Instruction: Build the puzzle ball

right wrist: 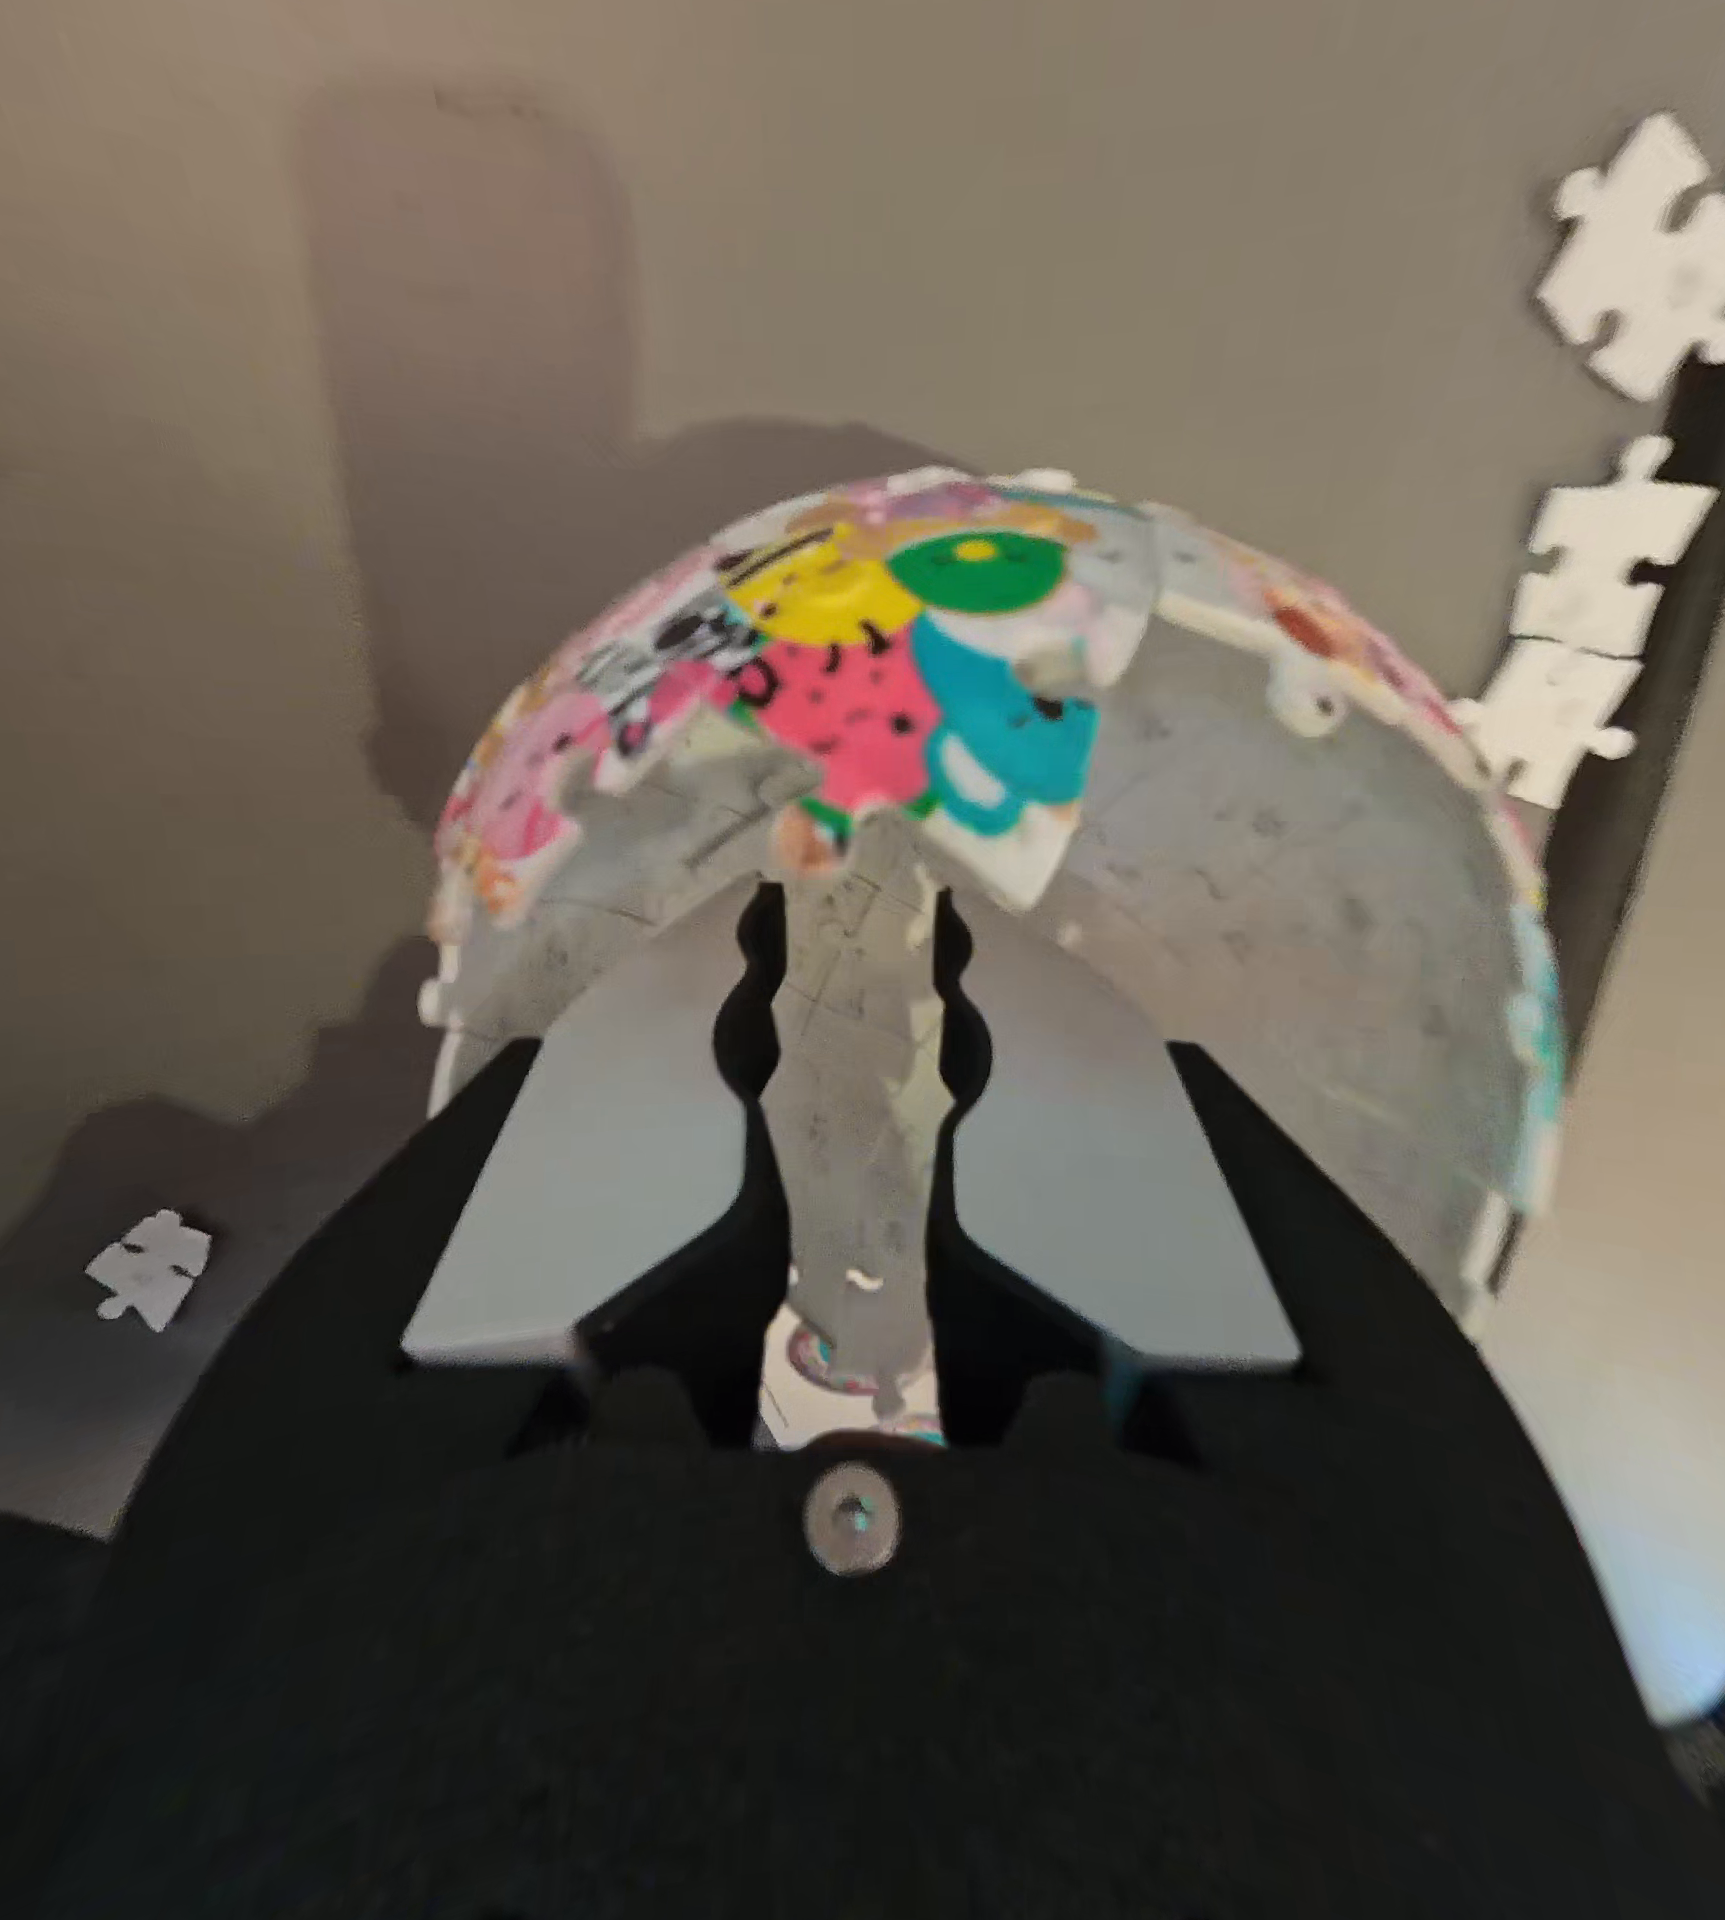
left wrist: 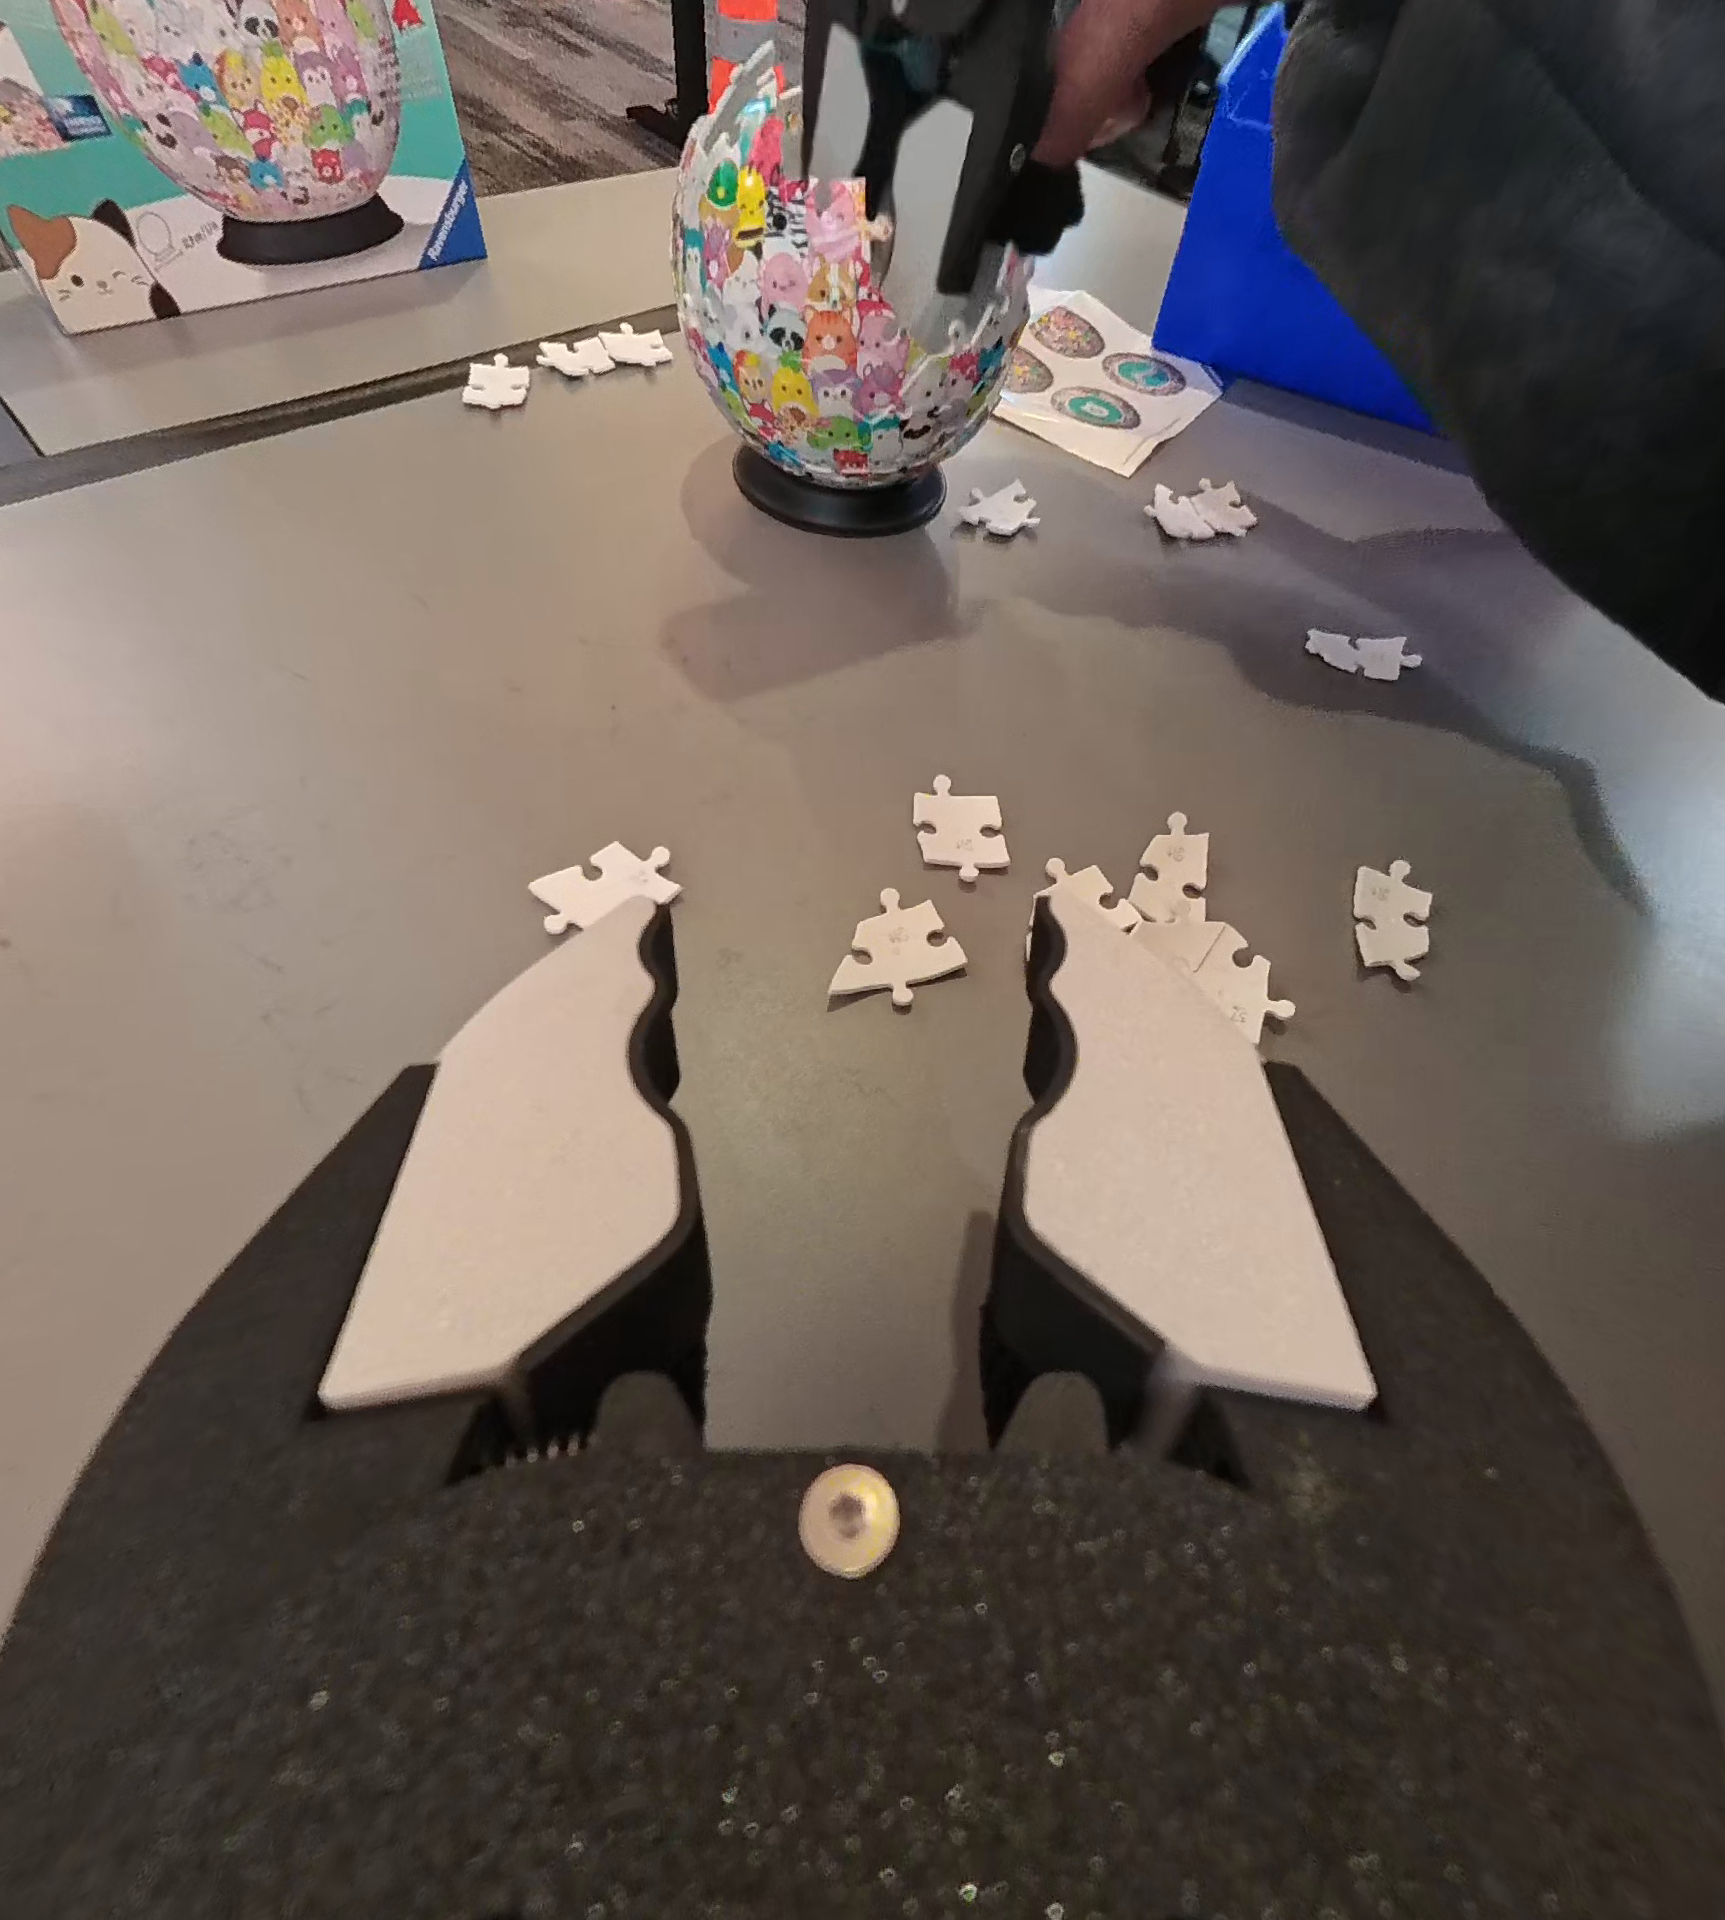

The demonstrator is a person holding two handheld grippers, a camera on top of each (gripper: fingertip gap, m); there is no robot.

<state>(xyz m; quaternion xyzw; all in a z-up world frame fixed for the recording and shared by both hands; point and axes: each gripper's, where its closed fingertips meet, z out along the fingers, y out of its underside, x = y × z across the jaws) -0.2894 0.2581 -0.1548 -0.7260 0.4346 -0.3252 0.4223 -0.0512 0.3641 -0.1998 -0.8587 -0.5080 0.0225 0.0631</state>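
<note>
L claw (left wrist: 850, 914) open (R claw (right wrist: 853, 914) too).

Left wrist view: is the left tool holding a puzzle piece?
No: the left tool is open and empty above the table, loose white pieces lying beyond it.

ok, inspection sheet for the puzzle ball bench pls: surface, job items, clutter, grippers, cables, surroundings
Surface: grey table, scuffed, shadows across it.
Job's things: puzzle ball part-built, top open, upright on black stand; loose pieces lying white side up in scattered groups.
Clutter: puzzle box at the far left; printed sheet beside the ball.
Grippers: left gripper open, empty, above the near pieces; right gripper reaches into the ball's open top, fingers slightly apart, grip unclear.
Cables: nothing seen.
Surroundings: blue bin behind the sheet; person's dark sleeve at right.
</note>
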